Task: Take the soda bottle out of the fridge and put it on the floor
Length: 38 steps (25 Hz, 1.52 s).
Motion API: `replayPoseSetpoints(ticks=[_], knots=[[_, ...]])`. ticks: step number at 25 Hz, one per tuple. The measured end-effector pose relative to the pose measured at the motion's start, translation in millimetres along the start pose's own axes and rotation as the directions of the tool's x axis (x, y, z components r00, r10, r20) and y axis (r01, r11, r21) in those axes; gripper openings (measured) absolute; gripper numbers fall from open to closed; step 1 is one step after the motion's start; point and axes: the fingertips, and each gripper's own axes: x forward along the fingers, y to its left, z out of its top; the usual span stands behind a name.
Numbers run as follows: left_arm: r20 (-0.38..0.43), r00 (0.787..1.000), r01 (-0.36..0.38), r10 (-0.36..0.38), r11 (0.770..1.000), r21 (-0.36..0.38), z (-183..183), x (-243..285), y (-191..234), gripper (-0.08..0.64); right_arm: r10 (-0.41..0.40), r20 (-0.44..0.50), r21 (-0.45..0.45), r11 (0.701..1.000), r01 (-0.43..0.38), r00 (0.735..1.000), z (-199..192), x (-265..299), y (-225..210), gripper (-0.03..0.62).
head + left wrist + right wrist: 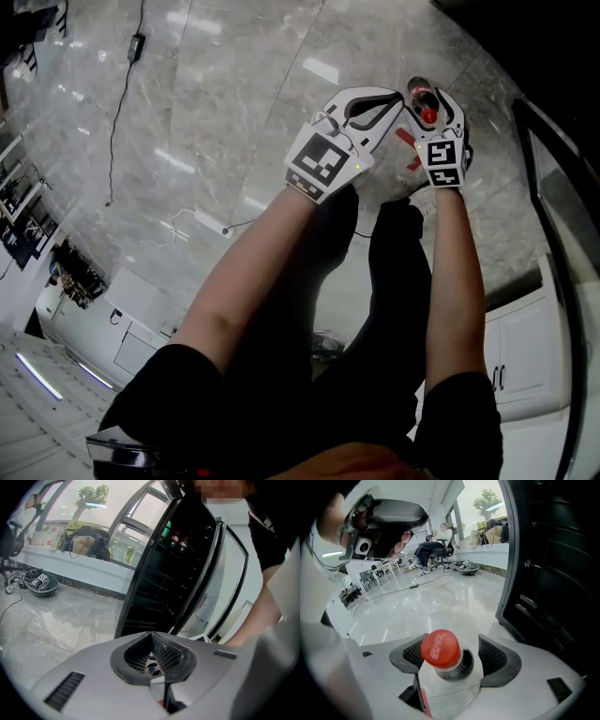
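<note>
The shiny grey stone floor (234, 112) fills the room, and a tall black fridge (159, 588) stands at its far edge with the door open.

The right tool (452, 639) is squeezed onto a clear soda bottle with a round red cap (440, 651). Its two sides press the bottle's clear body, just under the cap. So the soda bottle is out of the fridge and in the right tool, over the open floor in front of the fridge.

The left tool (151, 637) is closed, with its two sides together, and it holds nothing. In the head view it is just beside the right tool, on the left.

The soda bottle stands tall. Its long way runs up and down, the cap points up, and it leans a little. The floor is right under it, so I think the bottle must go straight down, bottom first. I cannot tell if its bottom touches the floor yet. The right tool should let go only when the bottle stands flat.
</note>
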Motion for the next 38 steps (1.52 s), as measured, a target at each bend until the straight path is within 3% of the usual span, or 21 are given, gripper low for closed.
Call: replayPoseSetpoints(ticks=[8,16,18,21,25,29,38], knots=[[0.037,0.999,0.003,-0.004,1.000,0.028,58,-31,-27,0.004,-0.018,0.125,0.023,1.000,0.015,0.992,76,-74,5,0.322],[0.052,0.998,0.018,-0.020,0.999,0.035,159,-103,-104,0.003,-0.042,0.343,0.150,0.989,-0.011,0.938,208,-259,19,0.316],[0.063,0.997,0.040,-0.042,0.999,0.035,191,-127,-134,0.004,-0.015,0.398,0.149,0.988,-0.048,0.917,244,-315,32,0.268],[0.098,0.991,0.086,-0.093,0.994,0.072,249,-160,-178,0.003,0.012,0.481,0.126,0.989,-0.083,0.877,301,-398,44,0.147],[0.167,0.971,0.146,-0.169,0.979,0.144,333,-207,-230,0.003,0.007,0.563,0.089,0.994,-0.068,0.826,373,-499,56,0.015],[0.192,0.955,0.184,-0.225,0.961,0.207,395,-263,-282,0.003,0.009,0.605,0.079,0.994,-0.072,0.796,421,-585,84,0.012],[0.196,0.929,0.247,-0.314,0.920,0.303,483,-361,-380,0.004,0.022,0.640,0.087,0.991,-0.101,0.768,488,-712,149,0.014]])
